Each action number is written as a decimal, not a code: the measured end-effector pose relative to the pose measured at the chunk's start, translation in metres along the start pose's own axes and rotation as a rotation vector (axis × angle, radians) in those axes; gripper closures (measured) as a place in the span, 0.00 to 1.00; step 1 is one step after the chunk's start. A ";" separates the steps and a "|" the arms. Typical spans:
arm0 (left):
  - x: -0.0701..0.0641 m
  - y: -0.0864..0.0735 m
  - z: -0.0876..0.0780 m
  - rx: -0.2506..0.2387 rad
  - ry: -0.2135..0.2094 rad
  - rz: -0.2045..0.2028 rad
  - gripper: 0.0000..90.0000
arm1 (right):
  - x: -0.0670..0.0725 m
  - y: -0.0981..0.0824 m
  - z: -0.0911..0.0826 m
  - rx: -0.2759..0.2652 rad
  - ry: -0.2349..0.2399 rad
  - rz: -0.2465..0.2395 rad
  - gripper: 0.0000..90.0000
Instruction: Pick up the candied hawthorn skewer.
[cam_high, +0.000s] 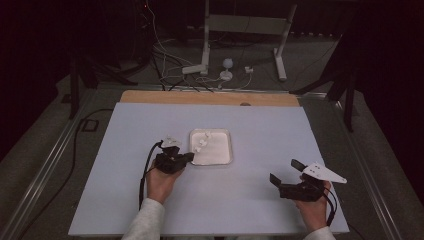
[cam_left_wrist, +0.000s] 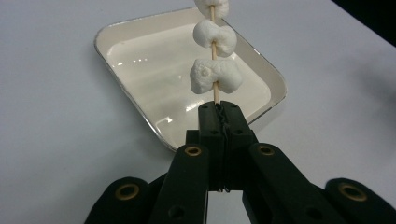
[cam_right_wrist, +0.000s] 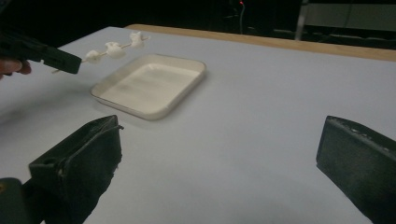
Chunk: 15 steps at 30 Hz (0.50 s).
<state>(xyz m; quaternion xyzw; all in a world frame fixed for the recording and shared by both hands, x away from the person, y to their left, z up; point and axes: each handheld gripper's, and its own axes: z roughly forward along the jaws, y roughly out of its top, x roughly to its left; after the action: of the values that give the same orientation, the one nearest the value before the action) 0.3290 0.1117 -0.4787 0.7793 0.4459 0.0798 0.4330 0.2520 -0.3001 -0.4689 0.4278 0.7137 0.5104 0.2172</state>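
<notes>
My left gripper is shut on the lower end of a thin wooden skewer that carries three white marshmallows. It holds the skewer in the air over the near left part of a white rectangular tray, which sits in the middle of the table. The same skewer of marshmallows slants up above the tray in the right gripper view. My right gripper hovers over the table's near right part, open, with nothing between its jaws.
The pale sheet covers most of the table, with a strip of bare wood at the far edge. Beyond it on the floor are cables and a white stand.
</notes>
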 end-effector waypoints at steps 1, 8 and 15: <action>0.000 0.000 -0.002 -0.005 -0.004 0.004 1.00 | 0.001 0.002 0.001 -0.001 0.004 0.001 0.00; 0.000 -0.006 -0.015 -0.043 -0.029 0.033 1.00 | 0.005 0.016 0.017 0.006 0.055 0.028 0.00; -0.001 -0.012 -0.026 -0.074 -0.059 0.042 1.00 | 0.014 0.028 0.030 -0.002 0.085 0.009 0.00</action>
<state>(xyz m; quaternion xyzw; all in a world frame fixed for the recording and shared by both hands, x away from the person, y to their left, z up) 0.3079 0.1299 -0.4711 0.7739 0.4134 0.0820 0.4728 0.2777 -0.2689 -0.4527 0.4085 0.7198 0.5300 0.1847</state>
